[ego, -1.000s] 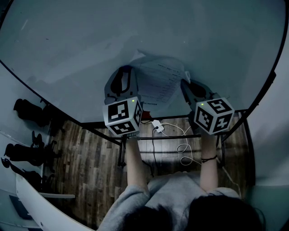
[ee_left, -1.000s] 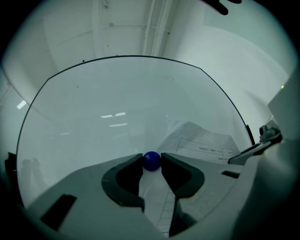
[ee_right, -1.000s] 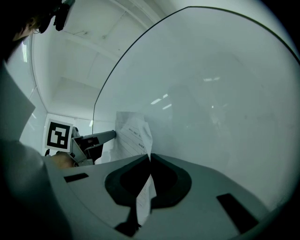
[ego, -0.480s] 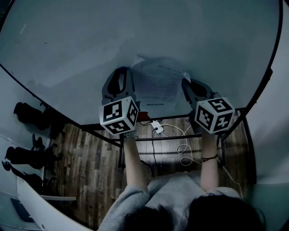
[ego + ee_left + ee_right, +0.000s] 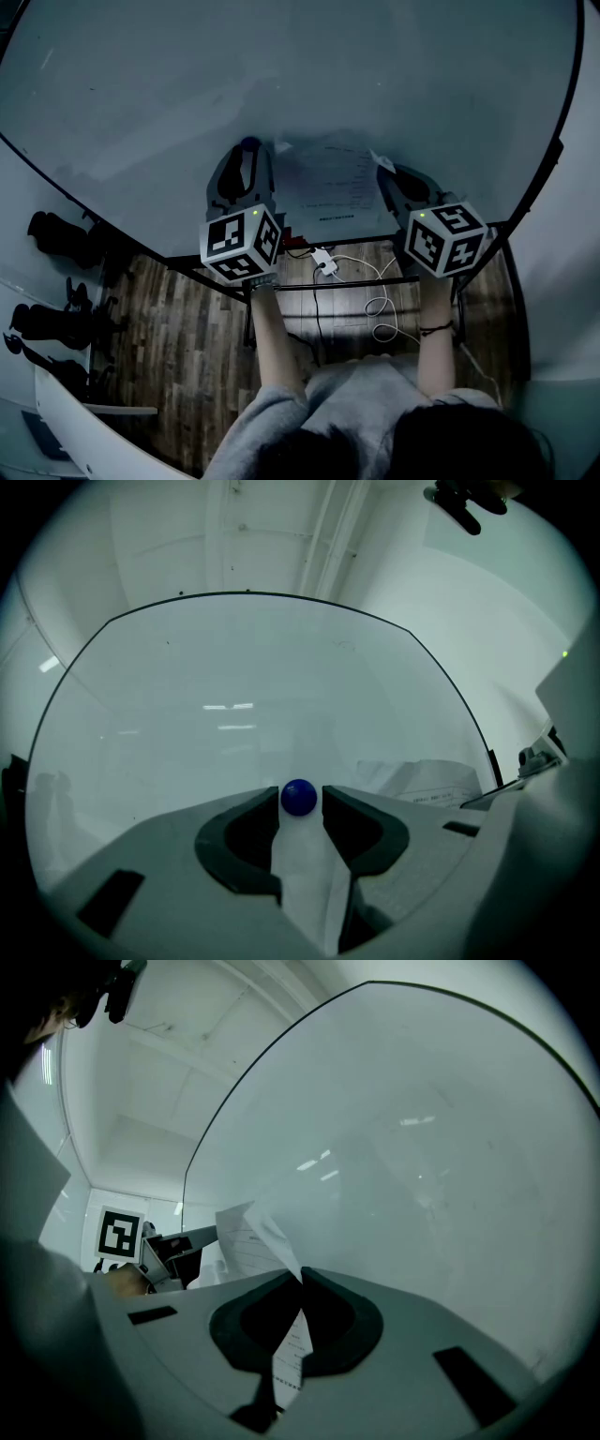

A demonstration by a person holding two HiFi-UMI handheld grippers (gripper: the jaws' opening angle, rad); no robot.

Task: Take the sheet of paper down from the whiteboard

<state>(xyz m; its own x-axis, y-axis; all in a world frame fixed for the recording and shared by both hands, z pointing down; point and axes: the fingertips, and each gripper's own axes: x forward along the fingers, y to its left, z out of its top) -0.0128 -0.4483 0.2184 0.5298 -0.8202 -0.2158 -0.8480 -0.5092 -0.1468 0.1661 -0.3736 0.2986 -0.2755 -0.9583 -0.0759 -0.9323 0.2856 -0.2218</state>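
While the right gripper (image 5: 300, 1275) pinches one paper sheet (image 5: 246, 1237), the left gripper (image 5: 300, 801) clasps one blue magnet (image 5: 299, 797)

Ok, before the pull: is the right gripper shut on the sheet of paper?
Yes, the right gripper has its jaws closed on an edge of the sheet of paper.

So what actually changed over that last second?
The left gripper rolled slightly, its marker cube drifting left, and the sheet of paper now lies flatter and lower on the whiteboard. A blue magnet sits between the left jaws. The right gripper stayed shut on the paper's right edge.
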